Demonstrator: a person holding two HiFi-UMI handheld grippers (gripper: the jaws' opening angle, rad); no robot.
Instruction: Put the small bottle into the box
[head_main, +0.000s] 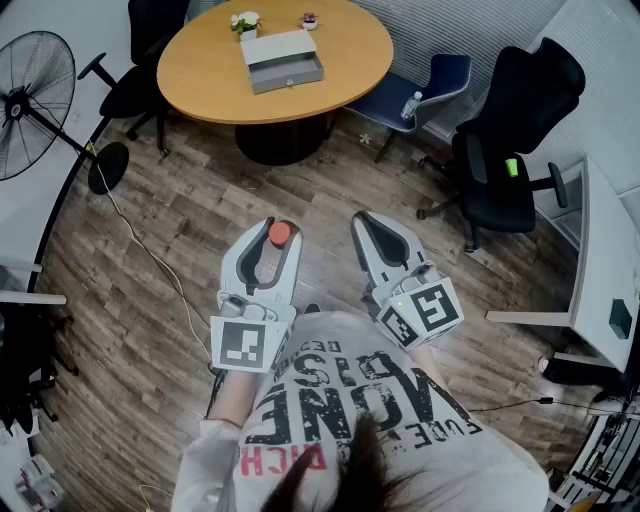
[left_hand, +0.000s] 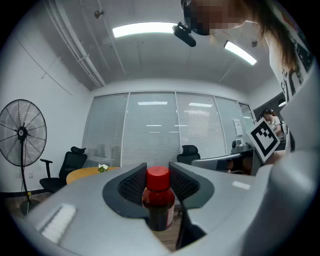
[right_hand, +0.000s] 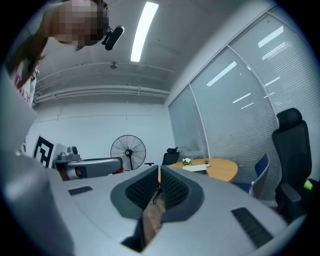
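Observation:
A small dark bottle (head_main: 276, 245) with a red cap stands upright between the jaws of my left gripper (head_main: 270, 228), which is shut on it. In the left gripper view the bottle (left_hand: 159, 202) fills the gap of the left gripper (left_hand: 158, 171), pads against its sides. My right gripper (head_main: 368, 222) is beside it, shut with nothing held; the right gripper view shows its jaws (right_hand: 159, 170) meeting. Both are held level over the wood floor. The box (head_main: 283, 60), grey-white with a drawer pulled open, lies on the round wooden table (head_main: 200, 70) far ahead.
A standing fan (head_main: 30, 105) is at the left with a cable trailing over the floor. A blue chair (head_main: 435, 80) with a water bottle (head_main: 410, 104) and a black office chair (head_main: 510, 150) stand right of the table. A white desk (head_main: 600, 260) lines the right edge.

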